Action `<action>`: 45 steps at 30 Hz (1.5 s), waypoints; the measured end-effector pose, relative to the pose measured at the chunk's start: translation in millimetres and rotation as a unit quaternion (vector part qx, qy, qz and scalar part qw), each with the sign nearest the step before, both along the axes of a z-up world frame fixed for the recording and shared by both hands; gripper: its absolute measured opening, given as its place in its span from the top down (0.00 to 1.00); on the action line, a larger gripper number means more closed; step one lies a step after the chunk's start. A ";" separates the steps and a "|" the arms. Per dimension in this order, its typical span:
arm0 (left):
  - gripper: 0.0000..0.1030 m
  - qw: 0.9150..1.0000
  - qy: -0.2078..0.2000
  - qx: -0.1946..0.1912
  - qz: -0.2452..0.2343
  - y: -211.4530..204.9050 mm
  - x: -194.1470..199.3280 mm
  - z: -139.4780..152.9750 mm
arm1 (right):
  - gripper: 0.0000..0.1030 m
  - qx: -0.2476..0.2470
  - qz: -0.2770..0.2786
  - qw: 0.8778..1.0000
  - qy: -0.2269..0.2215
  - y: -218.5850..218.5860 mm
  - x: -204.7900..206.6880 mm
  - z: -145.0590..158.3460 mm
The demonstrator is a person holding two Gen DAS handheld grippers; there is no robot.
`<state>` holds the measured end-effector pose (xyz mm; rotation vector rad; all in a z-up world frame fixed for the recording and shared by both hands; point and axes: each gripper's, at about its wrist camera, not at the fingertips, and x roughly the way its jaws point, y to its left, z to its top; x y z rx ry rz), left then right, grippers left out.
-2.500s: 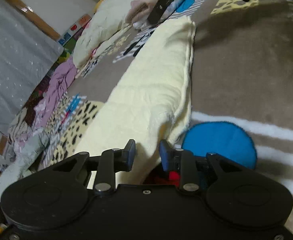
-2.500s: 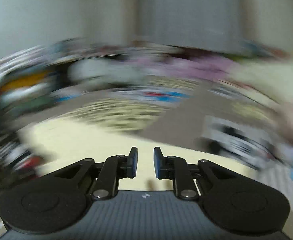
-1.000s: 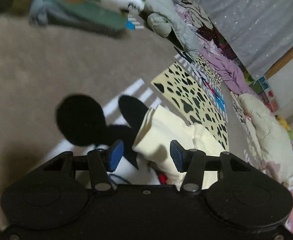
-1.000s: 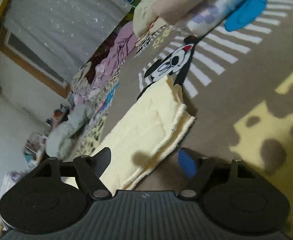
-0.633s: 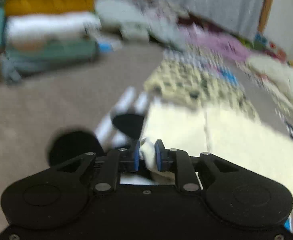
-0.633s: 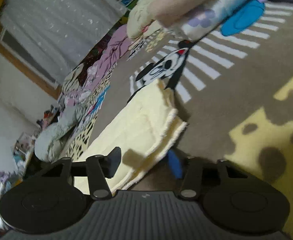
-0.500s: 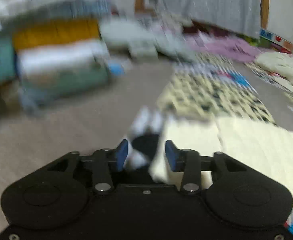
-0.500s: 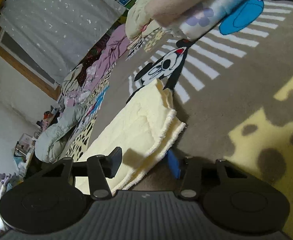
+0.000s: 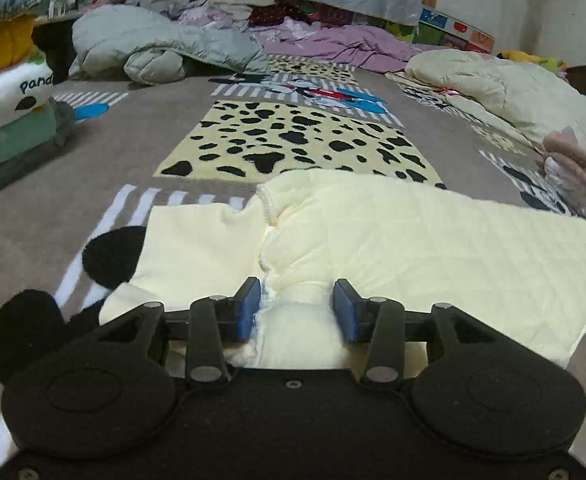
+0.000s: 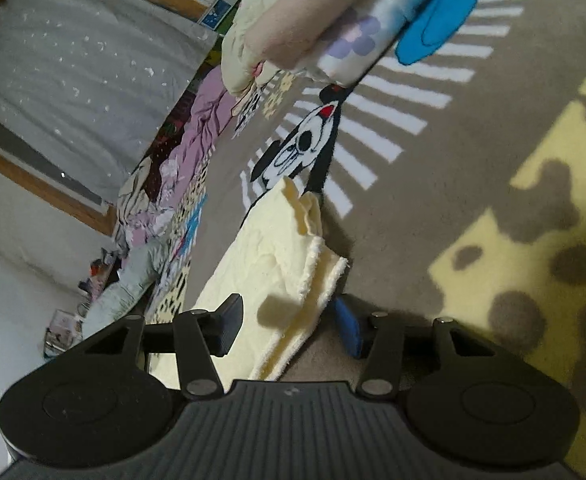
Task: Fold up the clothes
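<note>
Lying on the carpet [image 9: 93, 152], the cloth [image 9: 413, 240] is folded lengthwise into a strip; cross folds remain. Left gripper [image 9: 296, 310] and right gripper [image 10: 289, 326] straddle opposite ends, jaws wide, gripping nothing.

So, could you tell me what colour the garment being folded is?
Pale yellow garment, clearest in the left wrist view.

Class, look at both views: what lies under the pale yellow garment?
The garment lies on a patterned rug. White stripes and a black cartoon ear run under its edge. The rest of the rug's picture there is covered and cannot be seen.
</note>
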<state>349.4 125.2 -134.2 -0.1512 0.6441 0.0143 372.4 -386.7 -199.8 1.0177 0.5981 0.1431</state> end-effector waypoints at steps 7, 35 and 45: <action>0.58 1.000 -0.002 -0.007 0.006 -6.9 -2.4 -1.1 | 0.58 0.103 -0.060 0.993 -0.018 -14.8 -10.9 -19.1; 0.40 0.979 -0.060 -0.197 -0.001 48.3 -18.3 25.8 | 0.84 -0.027 0.007 0.981 -0.194 74.2 -8.5 80.6; 0.34 0.948 -0.121 -0.295 0.009 107.7 -39.9 37.0 | 0.84 -0.137 0.125 0.951 -0.246 218.6 -2.2 133.8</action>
